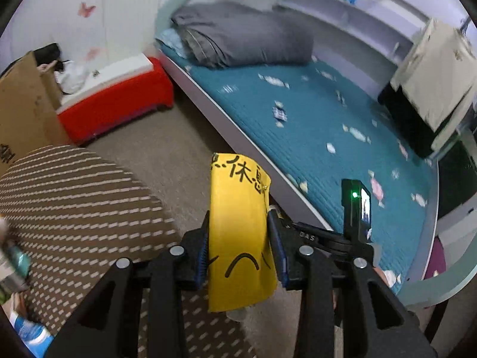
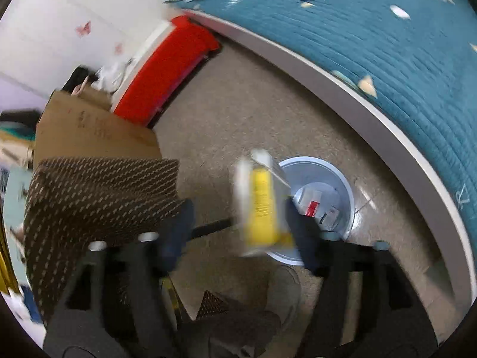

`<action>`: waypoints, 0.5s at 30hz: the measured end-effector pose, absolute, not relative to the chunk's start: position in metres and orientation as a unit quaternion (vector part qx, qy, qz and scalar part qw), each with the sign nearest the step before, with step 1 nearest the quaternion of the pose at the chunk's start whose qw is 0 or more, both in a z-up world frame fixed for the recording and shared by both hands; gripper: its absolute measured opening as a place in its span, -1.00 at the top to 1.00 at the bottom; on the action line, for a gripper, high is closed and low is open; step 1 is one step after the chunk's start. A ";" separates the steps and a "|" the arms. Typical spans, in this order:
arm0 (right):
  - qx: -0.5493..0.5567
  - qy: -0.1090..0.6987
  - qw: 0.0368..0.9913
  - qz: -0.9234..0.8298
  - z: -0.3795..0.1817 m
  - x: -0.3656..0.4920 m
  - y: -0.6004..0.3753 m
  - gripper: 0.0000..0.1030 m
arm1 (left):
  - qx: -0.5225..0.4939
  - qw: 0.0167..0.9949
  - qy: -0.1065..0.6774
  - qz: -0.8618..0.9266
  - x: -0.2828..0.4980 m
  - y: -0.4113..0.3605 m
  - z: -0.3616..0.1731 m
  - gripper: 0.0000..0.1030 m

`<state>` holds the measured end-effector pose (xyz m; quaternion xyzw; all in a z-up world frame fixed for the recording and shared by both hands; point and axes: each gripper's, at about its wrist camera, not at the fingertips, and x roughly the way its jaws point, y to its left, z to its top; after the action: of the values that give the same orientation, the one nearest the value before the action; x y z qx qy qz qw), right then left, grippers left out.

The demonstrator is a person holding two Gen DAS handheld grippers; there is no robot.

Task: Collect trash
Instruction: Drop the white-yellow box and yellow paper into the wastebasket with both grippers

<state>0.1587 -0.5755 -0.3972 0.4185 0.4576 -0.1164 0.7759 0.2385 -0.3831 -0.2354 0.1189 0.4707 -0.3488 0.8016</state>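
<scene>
My left gripper (image 1: 238, 238) is shut on a yellow paper sheet (image 1: 238, 232) with black handwritten characters, held above the carpet beside the bed. In the right wrist view my right gripper (image 2: 238, 220) has its jaws spread wide. A white and yellow box (image 2: 261, 205) is between them, blurred, touching only the right finger, above the rim of a pale blue trash bin (image 2: 347, 185). The bin stands on the carpet next to the bed frame and holds a white and red carton (image 2: 313, 205).
A bed with a teal quilt (image 1: 313, 119) and grey pillow (image 1: 244, 35) fills the right. A red storage box (image 1: 119, 101) and a cardboard box (image 1: 23, 104) stand by the wall. A brown striped cloth surface (image 1: 74, 203) is at the left.
</scene>
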 end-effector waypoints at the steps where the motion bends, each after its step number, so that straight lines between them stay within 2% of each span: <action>1: 0.430 0.448 0.774 -0.125 -0.397 0.153 -0.580 -0.31 | 0.125 0.796 0.477 -0.351 0.240 -0.394 -0.242 0.32; 5: 0.442 0.411 0.785 -0.136 -0.376 0.128 -0.588 -0.37 | 0.153 0.772 0.502 -0.358 0.244 -0.431 -0.266 0.32; 7: 0.440 0.397 0.793 -0.143 -0.364 0.116 -0.592 -0.47 | 0.166 0.760 0.514 -0.362 0.246 -0.448 -0.278 0.29; 9: 0.435 0.384 0.800 -0.151 -0.352 0.104 -0.598 -0.54 | 0.175 0.735 0.538 -0.375 0.250 -0.462 -0.292 0.18; 10: 0.433 0.379 0.803 -0.154 -0.347 0.099 -0.600 -0.55 | 0.176 0.732 0.542 -0.374 0.251 -0.464 -0.296 0.09; 12: 0.426 0.368 0.811 -0.159 -0.335 0.088 -0.602 -0.60 | 0.188 0.738 0.540 -0.359 0.257 -0.468 -0.303 -0.72; 15: 0.419 0.355 0.820 -0.163 -0.317 0.076 -0.604 -0.75 | 0.202 0.748 0.535 -0.337 0.259 -0.468 -0.305 -0.77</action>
<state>0.0759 -0.6041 -0.3169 0.4188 0.3547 -0.1634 0.8198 0.2590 -0.4676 -0.3049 0.2022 0.5348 -0.3372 0.7479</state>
